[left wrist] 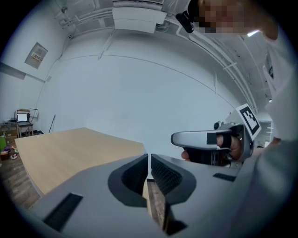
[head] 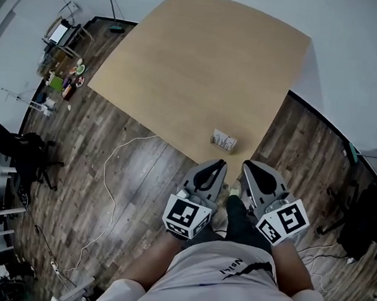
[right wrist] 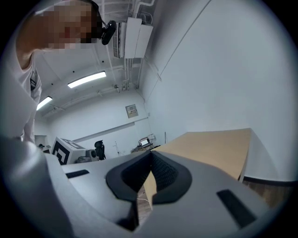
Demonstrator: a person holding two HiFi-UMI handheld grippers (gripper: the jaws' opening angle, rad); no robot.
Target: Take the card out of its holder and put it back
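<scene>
A small card holder with a card (head: 223,141) stands near the front edge of the wooden table (head: 195,63). Both grippers hang close to the person's body, short of the table. My left gripper (head: 220,163) is shut with nothing between its jaws, and so is my right gripper (head: 247,164). In the left gripper view the left gripper (left wrist: 148,160) has its tips touching, with the right gripper's body (left wrist: 214,144) off to the right. The right gripper view shows the right gripper (right wrist: 151,155) with tips together too. The holder is not seen in either gripper view.
The table sits on a dark wood floor (head: 134,175) with a white cable (head: 110,192) trailing across it. A black chair (head: 19,153) and cluttered desks stand at the left. Another dark chair (head: 365,219) is at the right. White walls surround the room.
</scene>
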